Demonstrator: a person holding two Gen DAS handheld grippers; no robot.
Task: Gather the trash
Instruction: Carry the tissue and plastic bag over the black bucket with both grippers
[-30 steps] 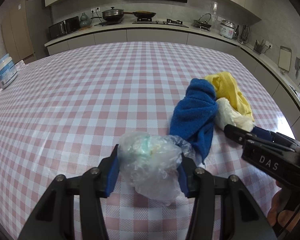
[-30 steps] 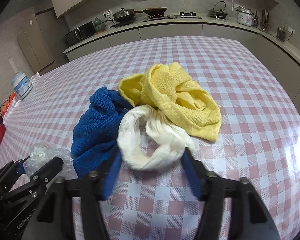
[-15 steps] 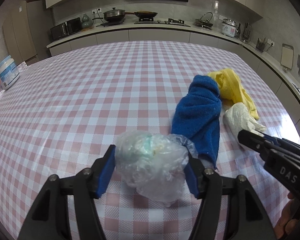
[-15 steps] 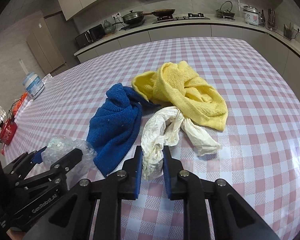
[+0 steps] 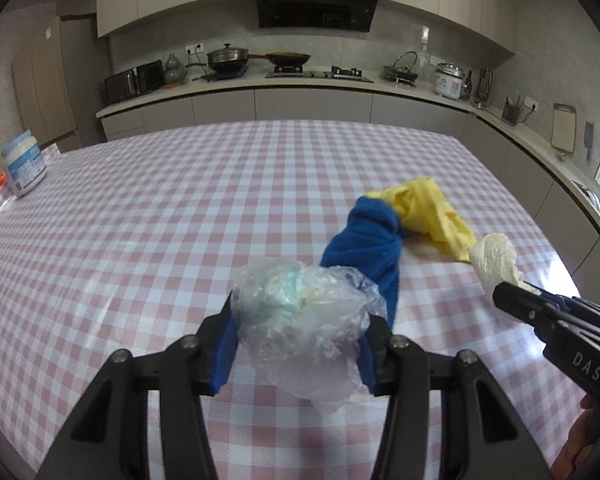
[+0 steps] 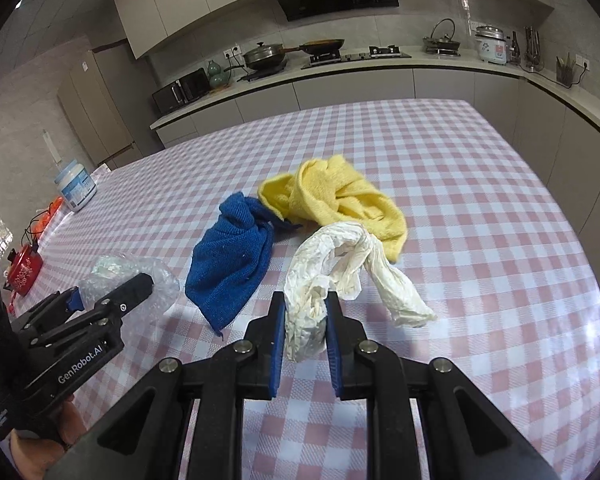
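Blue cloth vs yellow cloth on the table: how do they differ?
The blue cloth lies nearer the grippers, in a longer heap; the yellow cloth sits farther back, bunched into a knot. The blue cloth is next to the plastic bag; the yellow cloth is by the white paper. Both are crumpled terry cloths, ungripped, touching each other.

tablecloth (image 6: pixel 480 184) pink-white check | towels: blue (image 6: pixel 230 254), yellow (image 6: pixel 340 196) | crumpled tissue (image 6: pixel 332 264) white | plastic wad (image 5: pixel 300 320) clear
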